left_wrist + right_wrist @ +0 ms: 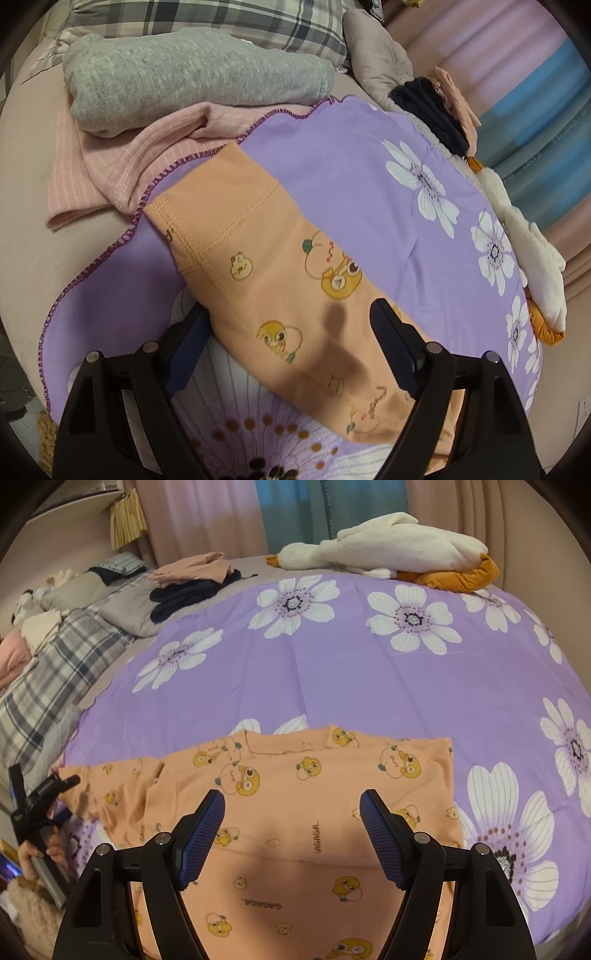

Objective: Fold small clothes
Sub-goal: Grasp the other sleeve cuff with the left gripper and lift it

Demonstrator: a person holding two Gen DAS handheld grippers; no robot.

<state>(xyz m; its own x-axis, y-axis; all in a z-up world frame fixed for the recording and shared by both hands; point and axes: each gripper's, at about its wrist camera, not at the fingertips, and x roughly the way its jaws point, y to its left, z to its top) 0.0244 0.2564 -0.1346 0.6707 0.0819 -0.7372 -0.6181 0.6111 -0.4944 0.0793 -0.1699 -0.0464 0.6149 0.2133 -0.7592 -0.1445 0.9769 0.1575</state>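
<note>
A small orange shirt with cartoon prints [295, 794] lies on the purple flowered blanket [332, 679]. Its right sleeve is folded in; its left sleeve [229, 236] stretches out flat to the left. My left gripper [291, 332] is open, its fingers straddling that sleeve just above it; it also shows at the left edge of the right wrist view [55, 786]. My right gripper [291, 816] is open and empty, hovering over the shirt's body below the collar.
Folded grey [192, 77] and pink [122, 158] clothes lie beyond the sleeve's cuff. A pile of dark and pink clothes [192, 583] and a plush white duck [388, 550] sit at the blanket's far edge. A plaid pillow [48, 672] lies left.
</note>
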